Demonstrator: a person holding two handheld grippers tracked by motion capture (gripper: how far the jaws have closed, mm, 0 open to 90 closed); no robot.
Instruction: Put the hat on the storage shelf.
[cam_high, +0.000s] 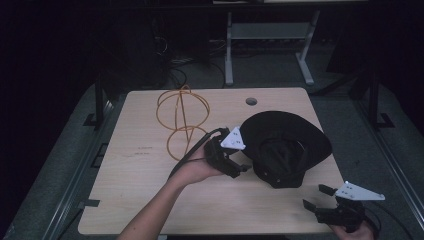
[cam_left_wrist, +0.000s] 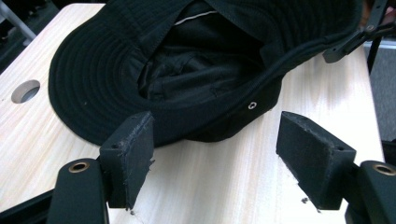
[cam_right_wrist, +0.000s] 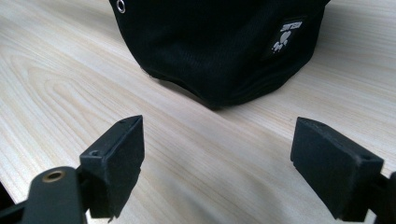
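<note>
A black bucket hat (cam_high: 285, 145) lies on the right half of the light wooden table (cam_high: 145, 170). Its lining and wide brim face my left gripper (cam_left_wrist: 215, 135), so the hat (cam_left_wrist: 187, 70) sits just beyond the open jaws, untouched. A hand holds that left gripper (cam_high: 244, 159) at the hat's left edge. My right gripper (cam_high: 316, 196) rests near the table's front right corner, open and empty. In the right gripper view the hat's crown (cam_right_wrist: 215, 46), with a small paw-print label (cam_right_wrist: 285, 35), lies a short way ahead of the right gripper (cam_right_wrist: 219, 140).
A coil of orange cable (cam_high: 182, 117) lies at the table's back left. A round hole (cam_high: 251, 101) is in the tabletop behind the hat. Beyond the table are a dark floor and a grey desk frame (cam_high: 267, 35).
</note>
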